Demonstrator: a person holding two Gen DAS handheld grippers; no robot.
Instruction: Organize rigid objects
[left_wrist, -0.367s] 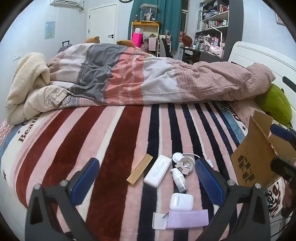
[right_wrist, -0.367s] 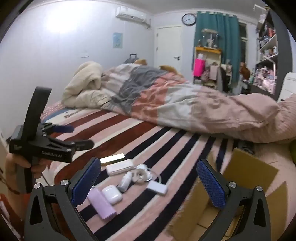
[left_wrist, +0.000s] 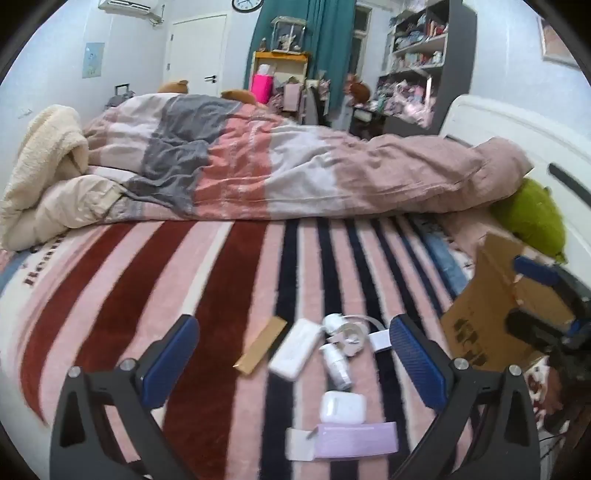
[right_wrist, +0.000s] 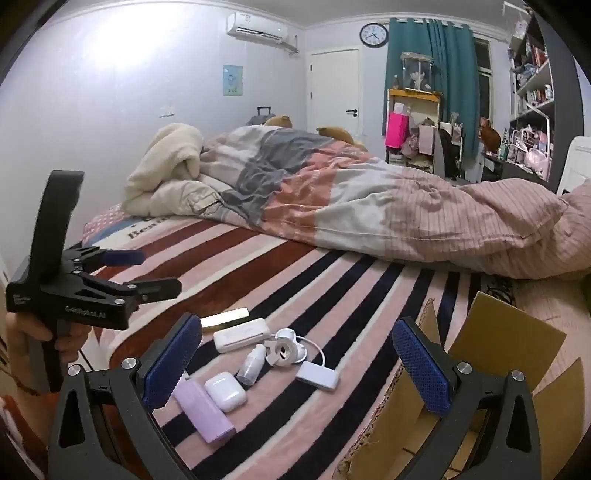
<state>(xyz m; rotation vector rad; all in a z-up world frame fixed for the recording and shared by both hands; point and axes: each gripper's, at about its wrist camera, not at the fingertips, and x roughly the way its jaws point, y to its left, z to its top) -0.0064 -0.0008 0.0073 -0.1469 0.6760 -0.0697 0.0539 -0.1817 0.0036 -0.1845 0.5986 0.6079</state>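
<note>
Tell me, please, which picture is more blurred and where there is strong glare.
Left wrist view: motion blur smears the small things, such as the gold box and the spray bottle. Right wrist view: sharper; strong glare on the white wall at upper left. Both views: fisheye bending, dark corners.

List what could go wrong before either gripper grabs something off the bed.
1. The small things lie crowded: the earbud case touches the purple box, so closing on one may shove the other.
2. The adapter is joined by a cable to the white plug; lifting one could drag its neighbours.
3. The blanket is soft, so the little bottle may roll or sink when pressed.
</note>
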